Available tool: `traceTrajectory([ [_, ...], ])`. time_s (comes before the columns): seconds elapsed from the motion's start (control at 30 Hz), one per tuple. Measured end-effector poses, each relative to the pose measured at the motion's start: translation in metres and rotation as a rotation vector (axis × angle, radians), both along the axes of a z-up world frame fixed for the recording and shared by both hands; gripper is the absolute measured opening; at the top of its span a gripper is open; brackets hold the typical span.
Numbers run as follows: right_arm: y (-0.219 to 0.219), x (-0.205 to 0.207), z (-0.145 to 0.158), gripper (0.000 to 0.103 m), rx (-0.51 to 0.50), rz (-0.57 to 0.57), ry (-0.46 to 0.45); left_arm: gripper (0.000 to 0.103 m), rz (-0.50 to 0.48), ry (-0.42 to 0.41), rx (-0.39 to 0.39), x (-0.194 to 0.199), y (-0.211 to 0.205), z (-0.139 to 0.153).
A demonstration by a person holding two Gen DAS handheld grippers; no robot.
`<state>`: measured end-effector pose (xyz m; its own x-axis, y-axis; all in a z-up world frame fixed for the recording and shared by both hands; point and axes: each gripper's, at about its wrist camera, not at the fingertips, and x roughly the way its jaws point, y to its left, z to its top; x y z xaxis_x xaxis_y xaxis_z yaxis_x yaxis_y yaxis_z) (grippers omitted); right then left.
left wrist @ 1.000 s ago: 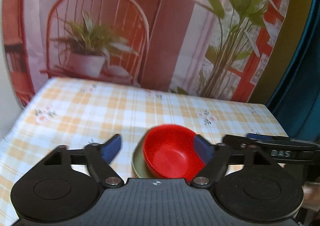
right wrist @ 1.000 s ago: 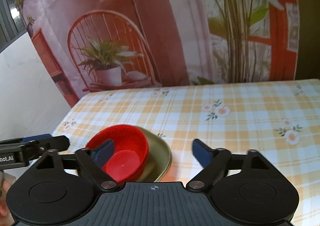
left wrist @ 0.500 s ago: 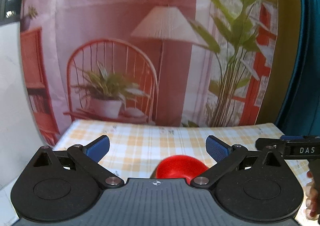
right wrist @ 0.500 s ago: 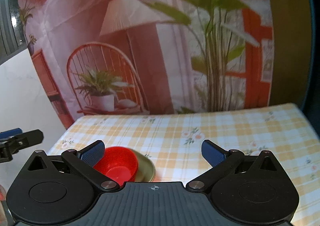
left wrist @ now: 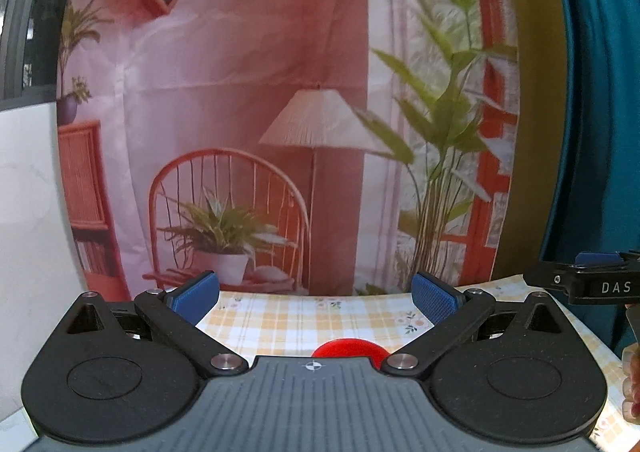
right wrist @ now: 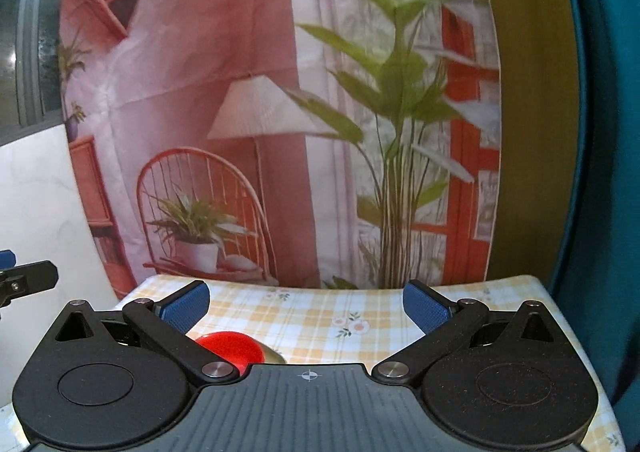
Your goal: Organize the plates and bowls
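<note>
A red bowl (left wrist: 347,348) sits on the checked tablecloth, mostly hidden behind my left gripper's body. In the right wrist view the red bowl (right wrist: 230,346) rests on an olive green plate (right wrist: 274,357), of which only a sliver shows. My left gripper (left wrist: 316,294) is open and empty, pulled back from and above the bowl. My right gripper (right wrist: 306,306) is open and empty, with the bowl low and to the left of it. The right gripper's tip (left wrist: 592,282) shows at the right edge of the left wrist view.
The table has a yellow checked cloth with flowers (right wrist: 320,316). A printed backdrop (left wrist: 280,132) of a chair, lamp and plants hangs behind its far edge. A teal curtain (right wrist: 600,172) is at the right. A white wall (left wrist: 28,212) is at the left.
Both grippers have pulled back and tilted upward away from the bowl and plate, which now show only as slivers at the bottom. Both stay open.
</note>
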<state>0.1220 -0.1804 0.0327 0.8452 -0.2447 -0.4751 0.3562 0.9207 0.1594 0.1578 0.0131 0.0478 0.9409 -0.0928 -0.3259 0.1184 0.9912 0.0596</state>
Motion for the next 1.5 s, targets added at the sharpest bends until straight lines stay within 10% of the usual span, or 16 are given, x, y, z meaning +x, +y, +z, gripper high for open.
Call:
traceTrajectory([
  [1.5,0.032,-0.061,0.041,0.103,-0.041,-0.013,-0.048,0.103,0.018,-0.037,0.009,-0.055,0.007,0.023],
])
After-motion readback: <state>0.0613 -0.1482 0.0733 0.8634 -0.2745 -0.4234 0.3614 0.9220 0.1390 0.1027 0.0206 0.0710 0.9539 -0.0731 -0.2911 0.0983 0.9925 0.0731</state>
